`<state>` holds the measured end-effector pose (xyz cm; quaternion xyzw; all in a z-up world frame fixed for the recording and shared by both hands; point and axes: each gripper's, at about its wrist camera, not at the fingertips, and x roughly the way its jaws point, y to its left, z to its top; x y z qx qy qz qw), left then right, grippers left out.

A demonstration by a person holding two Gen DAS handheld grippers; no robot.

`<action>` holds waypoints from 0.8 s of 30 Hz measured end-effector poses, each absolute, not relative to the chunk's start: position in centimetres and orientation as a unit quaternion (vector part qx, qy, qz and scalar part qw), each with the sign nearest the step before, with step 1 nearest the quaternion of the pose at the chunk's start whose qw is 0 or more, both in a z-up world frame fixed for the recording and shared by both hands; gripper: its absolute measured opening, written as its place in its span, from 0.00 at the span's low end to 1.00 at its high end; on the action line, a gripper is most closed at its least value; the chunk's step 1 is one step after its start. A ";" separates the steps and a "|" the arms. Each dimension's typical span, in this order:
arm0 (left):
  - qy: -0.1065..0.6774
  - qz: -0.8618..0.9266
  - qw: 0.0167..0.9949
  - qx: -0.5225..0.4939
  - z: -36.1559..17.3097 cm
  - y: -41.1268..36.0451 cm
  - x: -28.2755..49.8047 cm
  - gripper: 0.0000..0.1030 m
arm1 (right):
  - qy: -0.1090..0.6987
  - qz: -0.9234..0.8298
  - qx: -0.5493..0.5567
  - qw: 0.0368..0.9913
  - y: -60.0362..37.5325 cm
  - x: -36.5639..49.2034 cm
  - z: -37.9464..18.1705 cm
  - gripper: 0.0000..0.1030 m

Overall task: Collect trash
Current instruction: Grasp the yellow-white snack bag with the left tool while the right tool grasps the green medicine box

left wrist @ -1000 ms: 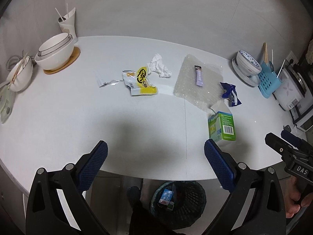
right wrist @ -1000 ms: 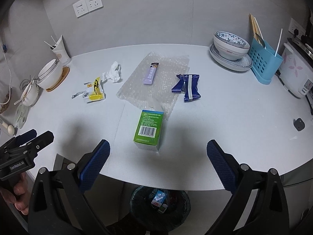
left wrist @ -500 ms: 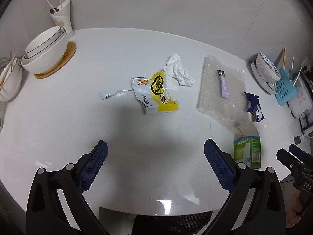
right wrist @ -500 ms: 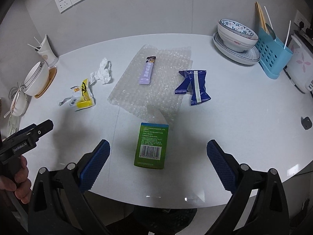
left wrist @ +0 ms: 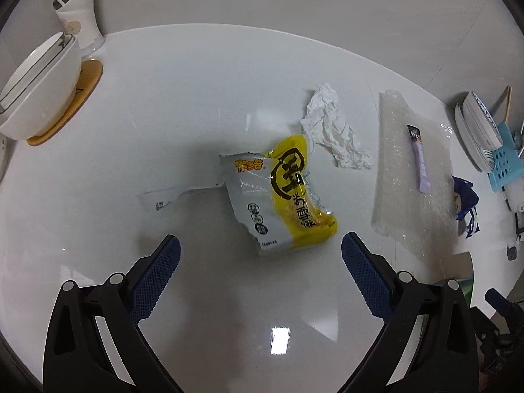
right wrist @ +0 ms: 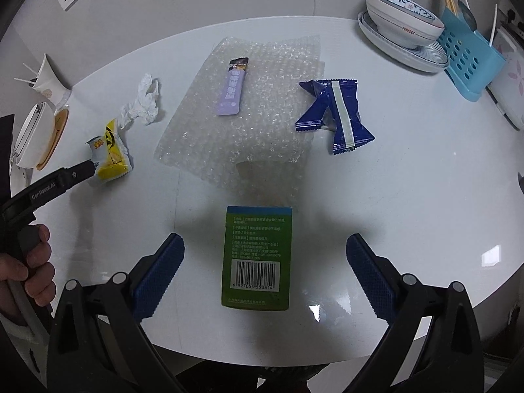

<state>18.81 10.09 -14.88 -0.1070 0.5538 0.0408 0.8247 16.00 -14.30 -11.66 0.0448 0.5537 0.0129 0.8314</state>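
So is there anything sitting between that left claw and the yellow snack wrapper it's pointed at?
Nothing visible. The left gripper is open, and only bare white table lies between its fingers and the yellow wrapper. The crumpled tissue lies beyond the wrapper, not in the path.

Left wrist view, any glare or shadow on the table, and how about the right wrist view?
Left wrist view: a bright lamp reflection on the table near the bottom, soft shadow behind the yellow wrapper. Right wrist view: small glare patches near the right edge, broad shadow around the green box, fisheye bending throughout.
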 end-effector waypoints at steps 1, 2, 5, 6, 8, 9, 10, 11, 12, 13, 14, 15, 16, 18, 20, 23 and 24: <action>0.555 0.040 0.824 -0.107 -15.1 10.1 19.3 0.94 | 0.556 0.011 0.044 0.830 -14.2 16.1 -11.9 0.92; 0.557 0.041 0.823 -0.106 -15.4 10.0 19.7 0.94 | 0.560 0.008 0.043 0.828 -14.1 16.3 -12.1 0.91; 0.564 0.042 0.818 -0.107 -16.3 9.9 20.9 0.93 | 0.570 0.001 0.044 0.821 -14.0 16.6 -12.8 0.89; 0.566 0.043 0.816 -0.106 -16.6 9.8 21.3 0.93 | 0.572 -0.001 0.045 0.819 -14.0 16.7 -13.1 0.88; 0.571 0.045 0.813 -0.105 -17.2 9.8 21.9 0.93 | 0.578 -0.004 0.048 0.814 -14.0 16.8 -13.6 0.86; 0.573 0.046 0.811 -0.105 -17.5 9.7 22.1 0.93 | 0.581 -0.005 0.049 0.812 -14.0 16.9 -13.8 0.86; 0.576 0.049 0.810 -0.104 -17.8 9.7 22.2 0.92 | 0.583 -0.006 0.049 0.811 -14.0 16.9 -14.0 0.84; 0.579 0.051 0.807 -0.104 -18.0 9.7 22.3 0.89 | 0.585 -0.007 0.049 0.810 -14.0 17.0 -14.2 0.82; 0.581 0.052 0.805 -0.104 -18.2 9.8 22.4 0.84 | 0.586 -0.008 0.050 0.808 -14.0 17.0 -14.4 0.81; 0.583 0.055 0.804 -0.103 -18.3 9.8 22.5 0.83 | 0.589 -0.008 0.051 0.807 -13.9 17.1 -14.5 0.79; 0.583 0.058 0.805 -0.098 -18.3 9.7 22.6 0.79 | 0.590 -0.008 0.052 0.806 -13.9 17.1 -14.6 0.77; 0.584 0.060 0.804 -0.094 -18.3 9.7 22.7 0.74 | 0.591 -0.008 0.053 0.805 -13.9 17.1 -14.8 0.76; 0.586 0.063 0.803 -0.090 -18.3 9.7 22.8 0.73 | 0.592 -0.008 0.053 0.804 -13.9 17.1 -14.9 0.73; 0.589 0.071 0.801 -0.084 -18.3 9.8 22.8 0.66 | 0.595 -0.007 0.053 0.802 -13.9 17.2 -15.1 0.69; 0.590 0.076 0.800 -0.082 -18.3 9.8 22.8 0.59 | 0.598 -0.006 0.055 0.799 -13.8 17.3 -15.4 0.62; 0.593 0.081 0.797 -0.081 -18.2 10.1 22.6 0.47 | 0.607 -0.005 0.057 0.793 -13.7 17.2 -16.0 0.52; 0.595 0.081 0.796 -0.079 -18.2 10.2 22.6 0.42 | 0.610 -0.005 0.057 0.790 -13.7 17.2 -16.2 0.50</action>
